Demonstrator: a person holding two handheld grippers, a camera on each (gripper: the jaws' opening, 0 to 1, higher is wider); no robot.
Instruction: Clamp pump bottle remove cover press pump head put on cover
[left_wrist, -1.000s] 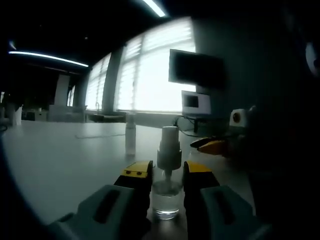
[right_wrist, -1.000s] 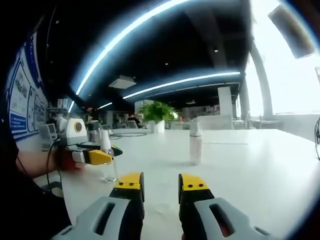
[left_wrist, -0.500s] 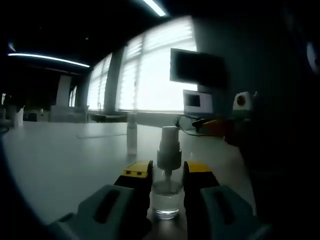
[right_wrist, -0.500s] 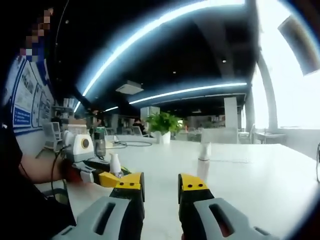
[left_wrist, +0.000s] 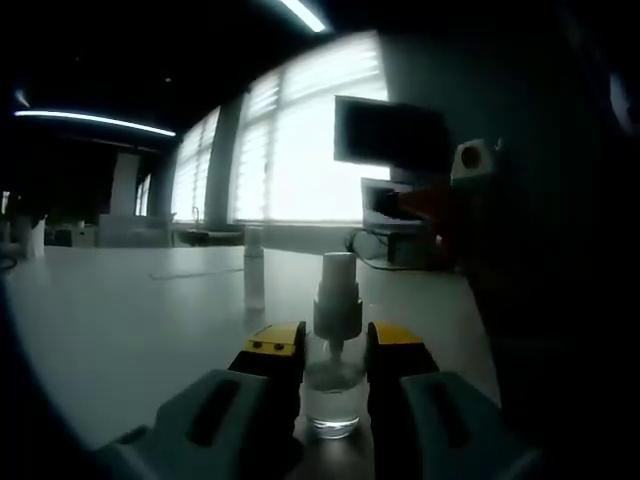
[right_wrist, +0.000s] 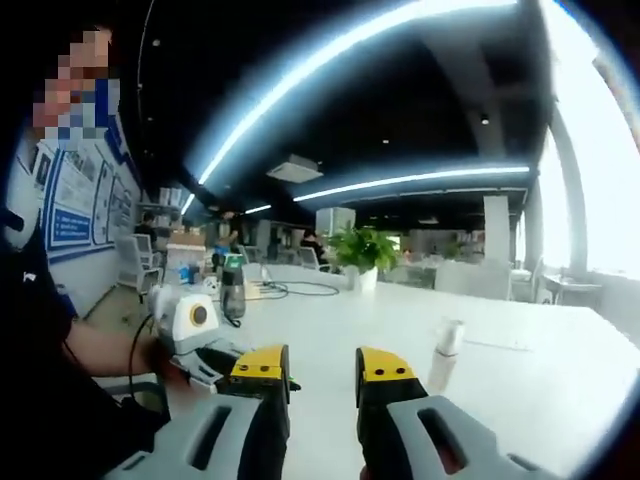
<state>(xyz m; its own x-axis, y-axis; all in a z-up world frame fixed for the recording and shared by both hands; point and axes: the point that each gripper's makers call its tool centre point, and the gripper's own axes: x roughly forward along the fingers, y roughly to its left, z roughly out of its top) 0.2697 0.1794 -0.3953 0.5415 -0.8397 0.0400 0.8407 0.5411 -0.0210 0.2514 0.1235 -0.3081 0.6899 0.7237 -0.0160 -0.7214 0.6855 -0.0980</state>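
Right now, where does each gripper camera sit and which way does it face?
Left gripper view: rides the left gripper, facing bright windows; its yellow-tipped jaws clamp the clear glass pump bottle.
Right gripper view: rides the right gripper, jaws apart, facing the office interior; a dark sleeve shows.
Shared: the white table and the small white cover.

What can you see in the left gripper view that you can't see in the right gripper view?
The left gripper view shows the left tongs shut on the clear pump bottle, its pump head uncovered, with bright windows and a dark monitor behind. The right gripper view shows the right tongs open and holding nothing, a green plant and long ceiling lights. Both show the white table and the small cover standing upright on it.
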